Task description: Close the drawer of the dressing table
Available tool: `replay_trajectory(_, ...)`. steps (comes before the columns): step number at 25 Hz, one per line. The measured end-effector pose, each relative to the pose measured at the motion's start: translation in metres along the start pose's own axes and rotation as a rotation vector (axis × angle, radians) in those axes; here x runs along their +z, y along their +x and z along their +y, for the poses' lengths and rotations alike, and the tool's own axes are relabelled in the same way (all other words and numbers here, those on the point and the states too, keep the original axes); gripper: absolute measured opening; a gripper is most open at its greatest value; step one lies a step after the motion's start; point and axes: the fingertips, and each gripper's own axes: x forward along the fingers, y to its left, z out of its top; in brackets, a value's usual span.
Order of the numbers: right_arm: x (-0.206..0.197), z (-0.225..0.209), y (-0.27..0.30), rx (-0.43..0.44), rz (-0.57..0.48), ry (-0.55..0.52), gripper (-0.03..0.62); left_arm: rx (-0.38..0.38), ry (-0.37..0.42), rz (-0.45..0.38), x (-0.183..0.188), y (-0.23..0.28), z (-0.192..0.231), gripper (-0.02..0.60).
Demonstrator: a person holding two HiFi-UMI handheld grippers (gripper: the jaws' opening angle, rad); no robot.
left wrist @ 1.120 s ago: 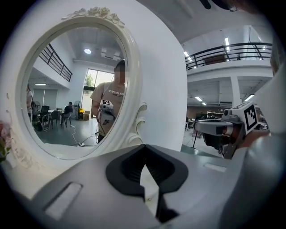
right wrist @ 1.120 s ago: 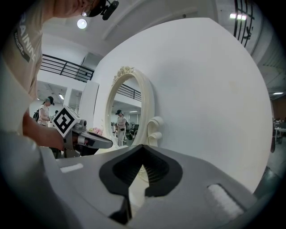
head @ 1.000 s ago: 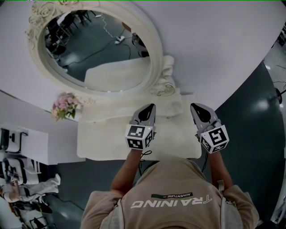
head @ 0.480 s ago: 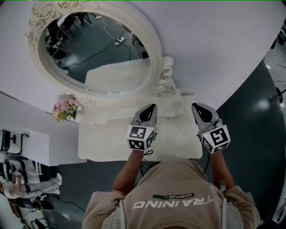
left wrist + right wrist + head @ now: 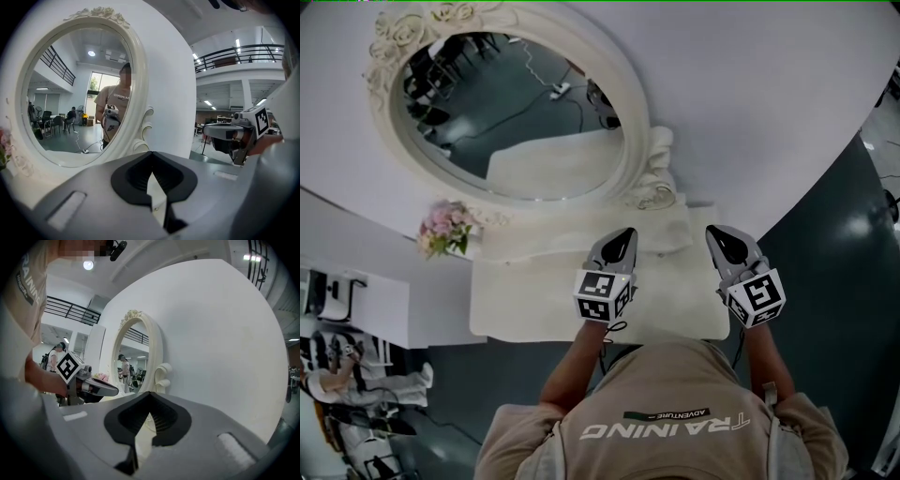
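Overhead, a curved white wall panel fills the head view from 10 to 2 o'clock, with dark floor lying open along its 3 o'clock side. An oval mirror in a carved cream frame stands against the panel. Below it is the dressing table, whose pale worktop runs from a rear ledge down to a straight near edge at 6 o'clock. The drawer sits somewhere under that near edge, hidden in every view.

The person's beige shirt presses close to that edge, leaving only a thin strip of floor between. The left gripper hangs over the worktop just right of centre. The right gripper is over the worktop's 3 o'clock edge, well apart from the left. Each gripper view shows its fingers clenched together on nothing, pointing toward the mirror. Pink flowers stand at the worktop's 10 o'clock corner.
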Motion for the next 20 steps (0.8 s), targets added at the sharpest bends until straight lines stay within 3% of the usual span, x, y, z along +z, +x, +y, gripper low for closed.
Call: replay_trajectory(20,-0.0058,0.0011,-0.0004,0.007,0.018,0.002,0.002,0.006,-0.015,0.014,-0.0056,-0.0054,-0.002,0.018)
